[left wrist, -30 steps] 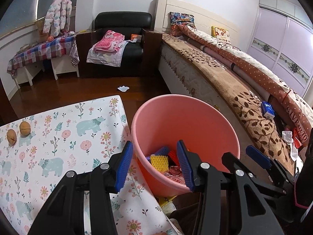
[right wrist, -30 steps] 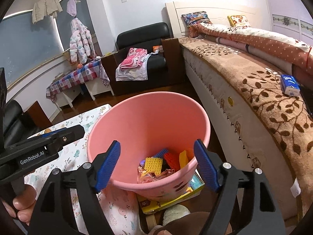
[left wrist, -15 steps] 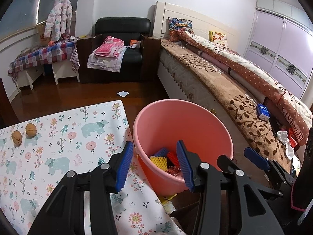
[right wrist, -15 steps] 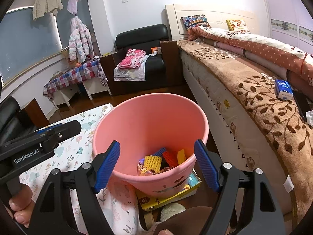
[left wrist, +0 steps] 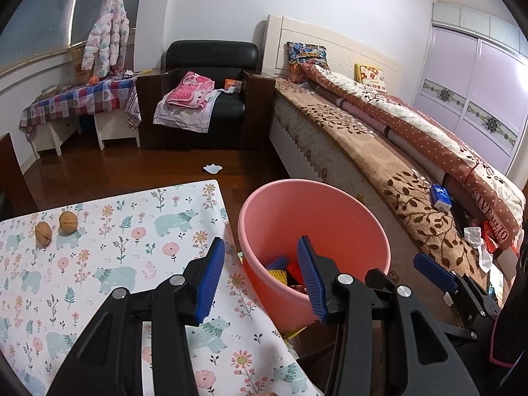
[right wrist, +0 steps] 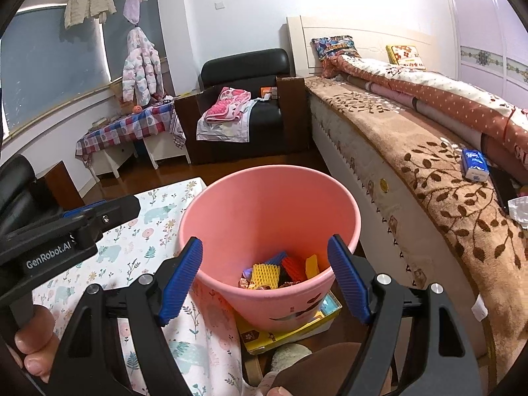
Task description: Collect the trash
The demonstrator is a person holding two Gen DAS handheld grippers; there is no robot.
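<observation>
Above the round pink plastic bin (right wrist: 269,231), both grippers, left (left wrist: 260,280) and right (right wrist: 264,280), have drawn back, jaws spread and empty; drop looks finished.

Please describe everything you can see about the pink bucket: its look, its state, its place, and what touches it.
The pink bucket looks like smooth plastic, round, wider at the rim than at the base, with a dark print low on its outer wall. It stands upright on a yellow box, between the floral-covered table and the bed. Inside lie a yellow foam net and red, blue and orange scraps. Neither gripper touches it.
</observation>
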